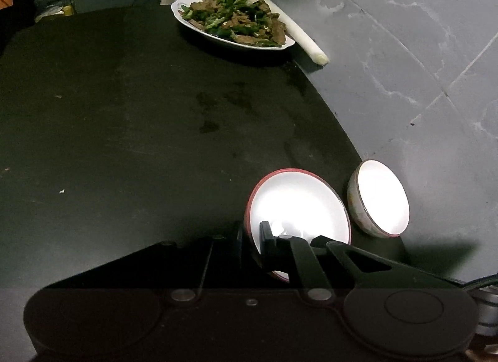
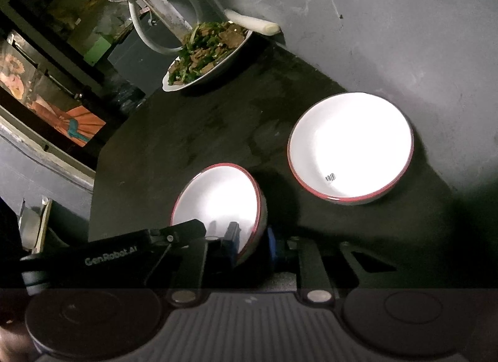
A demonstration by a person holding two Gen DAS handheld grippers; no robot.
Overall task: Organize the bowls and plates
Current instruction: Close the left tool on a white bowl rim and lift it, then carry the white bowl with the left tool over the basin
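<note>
My left gripper (image 1: 252, 237) is shut on the rim of a red-rimmed white bowl (image 1: 298, 206), one finger inside and one outside. A smaller white bowl (image 1: 379, 197) with a dark rim sits just to its right near the wall. My right gripper (image 2: 249, 243) is shut on the rim of a red-rimmed white bowl (image 2: 218, 200). A larger red-rimmed bowl (image 2: 351, 144) stands on the dark table to the right of it. A white plate of meat and green peppers (image 1: 230, 22) sits at the far table edge; it also shows in the right wrist view (image 2: 202, 53).
The dark tabletop (image 1: 140, 128) meets a grey wall (image 1: 404, 66) on the right. A white leek stalk (image 1: 298, 35) lies against the wall beside the food plate. A grey hose (image 2: 149, 35) and clutter lie beyond the table's far and left edges.
</note>
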